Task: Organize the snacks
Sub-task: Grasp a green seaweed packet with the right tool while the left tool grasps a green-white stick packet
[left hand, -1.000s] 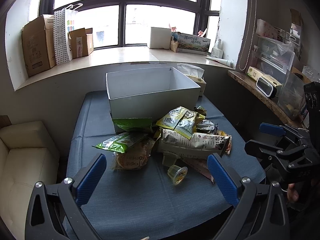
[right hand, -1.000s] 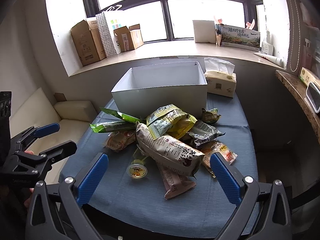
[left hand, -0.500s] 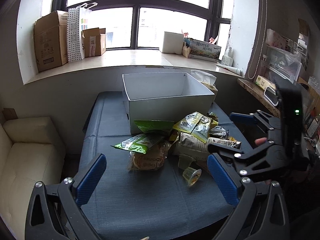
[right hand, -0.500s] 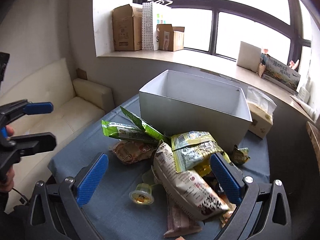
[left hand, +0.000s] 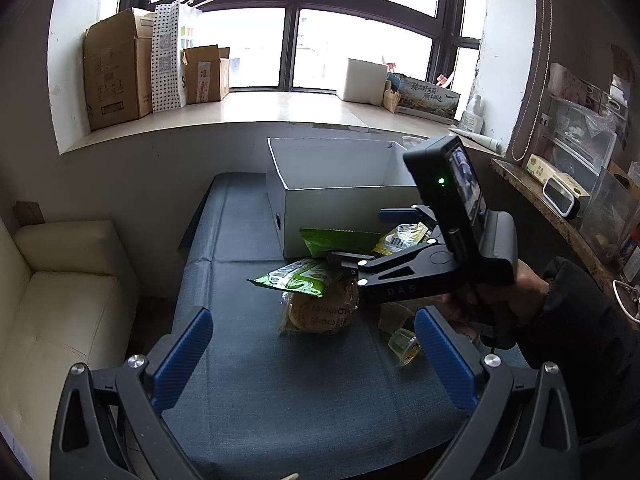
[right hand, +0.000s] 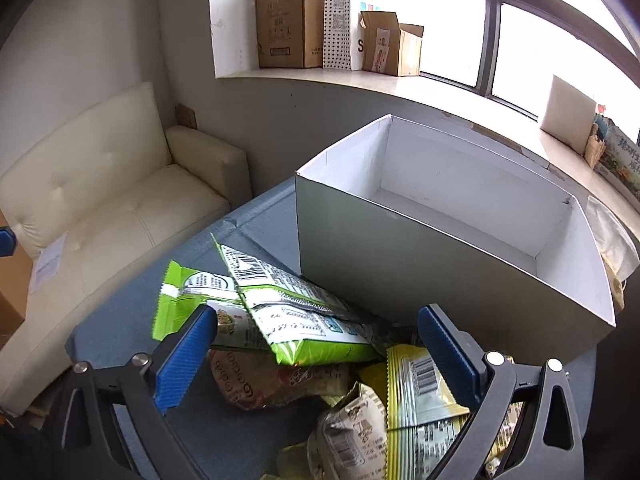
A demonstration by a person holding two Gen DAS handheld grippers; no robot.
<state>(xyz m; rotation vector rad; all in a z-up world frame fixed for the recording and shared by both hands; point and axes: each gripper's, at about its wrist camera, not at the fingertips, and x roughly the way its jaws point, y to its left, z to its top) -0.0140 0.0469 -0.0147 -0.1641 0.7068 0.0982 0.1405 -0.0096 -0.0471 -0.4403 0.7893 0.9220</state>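
Snacks in crinkly foil packets [right hand: 304, 320] lie piled before the empty white cardboard box [right hand: 452, 268]. The right gripper [right hand: 316, 356], jaws wide but just closing, straddles the green packets; it should pinch one edge only. The left gripper [left hand: 312, 344] is open, holding nothing.

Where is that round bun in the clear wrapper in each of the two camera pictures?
Left wrist view: the wrapped bun lies just below centre, under a green packet.
Right wrist view: it lies low and left of centre, under the green packets.
Shared landmark: the white box behind the pile.
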